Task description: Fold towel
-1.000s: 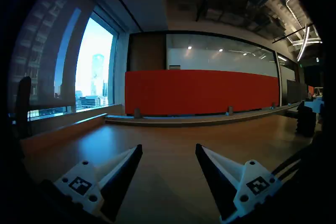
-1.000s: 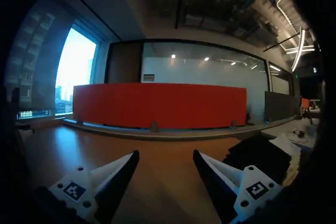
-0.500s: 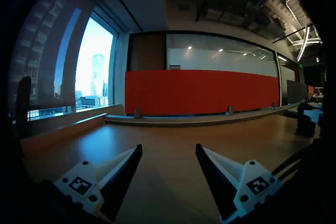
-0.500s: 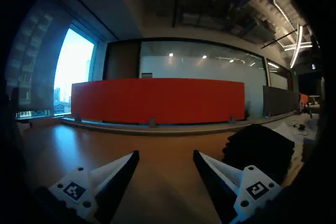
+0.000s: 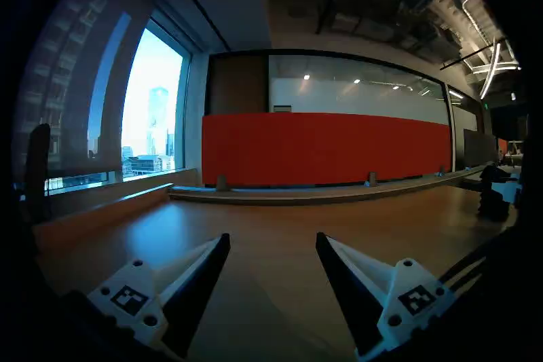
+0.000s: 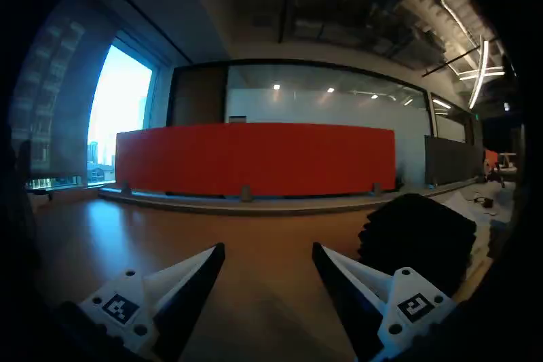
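Since the big wooden table (image 5: pixel 285 223) shows plain wood in front of both tools, there is lots of room to lay a towel flat. A long red screen (image 5: pixel 326 148) stands along its far edge. In the right gripper view a dark pile of folded cloth (image 6: pixel 417 240) sits on the table off to the right, likely the towels, kept near so one is easy to reach. The left gripper (image 5: pixel 271 236) and right gripper (image 6: pixel 268 245) hang low over the wood, fingers spread wide with nothing between them, ready to grab. No fold has begun.
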